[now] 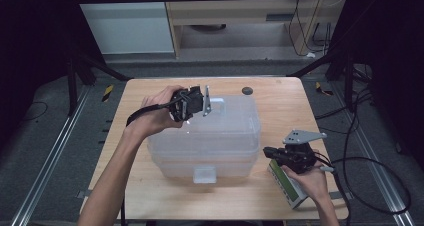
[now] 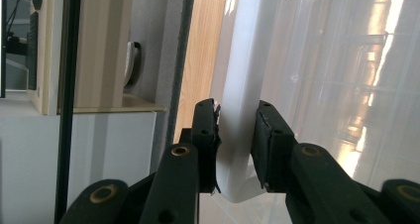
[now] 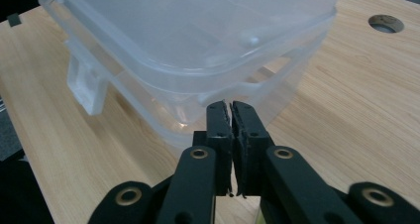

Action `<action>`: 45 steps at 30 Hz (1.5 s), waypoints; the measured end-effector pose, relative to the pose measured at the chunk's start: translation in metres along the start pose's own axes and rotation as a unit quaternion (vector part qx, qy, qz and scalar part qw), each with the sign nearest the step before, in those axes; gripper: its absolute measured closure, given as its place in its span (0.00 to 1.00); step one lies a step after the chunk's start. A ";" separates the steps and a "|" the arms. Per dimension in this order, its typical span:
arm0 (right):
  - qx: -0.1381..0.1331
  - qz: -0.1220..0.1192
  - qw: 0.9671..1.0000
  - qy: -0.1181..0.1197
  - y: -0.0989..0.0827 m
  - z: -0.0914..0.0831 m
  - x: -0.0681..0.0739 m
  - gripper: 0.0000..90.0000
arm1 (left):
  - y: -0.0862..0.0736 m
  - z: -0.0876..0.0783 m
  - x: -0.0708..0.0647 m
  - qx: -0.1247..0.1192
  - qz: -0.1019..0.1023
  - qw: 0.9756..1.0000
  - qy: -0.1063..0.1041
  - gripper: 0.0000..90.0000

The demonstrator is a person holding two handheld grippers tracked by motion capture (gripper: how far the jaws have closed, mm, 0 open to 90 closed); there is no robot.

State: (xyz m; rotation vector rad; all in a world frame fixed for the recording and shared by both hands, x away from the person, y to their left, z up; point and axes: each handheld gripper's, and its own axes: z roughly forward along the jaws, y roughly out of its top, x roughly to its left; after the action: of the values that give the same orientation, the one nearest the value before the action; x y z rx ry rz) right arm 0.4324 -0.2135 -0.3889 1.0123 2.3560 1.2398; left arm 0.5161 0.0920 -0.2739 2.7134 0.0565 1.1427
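Left tool (image 2: pixel 236 130) clamped on box handle (image 2: pixel 240 85); right tool (image 3: pixel 231 110) closed, empty, beside box (image 3: pixel 198 35)

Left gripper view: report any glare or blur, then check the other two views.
Left gripper view: warm glare streaks the clear storage box; the background is soft. Right gripper view: small glints on the lid, jaws sharp. High view: table lit, surroundings dark.

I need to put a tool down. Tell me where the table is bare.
The wooden table is bare along its near edge and left of the clear plastic bin. The far strip by the round hole is free too. The near right corner is crowded: the right gripper and a green-and-white box.
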 end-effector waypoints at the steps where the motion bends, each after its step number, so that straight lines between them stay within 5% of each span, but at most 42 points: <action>1: 0.000 -0.002 1.000 0.003 0.000 0.001 0.001 0.98 | 0.000 0.000 0.000 0.000 0.000 1.000 0.000 0.81; 26: -0.006 0.000 1.000 0.016 0.002 0.012 0.007 1.00 | -0.003 0.001 0.000 -0.011 -0.017 1.000 0.000 0.80; 33: -0.007 -0.004 1.000 0.017 0.002 0.012 0.008 1.00 | -0.005 0.002 0.002 -0.011 -0.029 1.000 -0.001 0.72; 45: -0.012 -0.001 1.000 0.019 0.002 0.011 0.007 1.00 | -0.022 -0.018 0.006 -0.052 -0.082 0.995 0.000 0.58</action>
State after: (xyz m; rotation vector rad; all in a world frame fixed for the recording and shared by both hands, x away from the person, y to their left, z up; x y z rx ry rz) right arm 0.4344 -0.2012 -0.3929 0.9875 2.3646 1.2931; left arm 0.5085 0.1169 -0.2614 2.5632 0.2089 1.0689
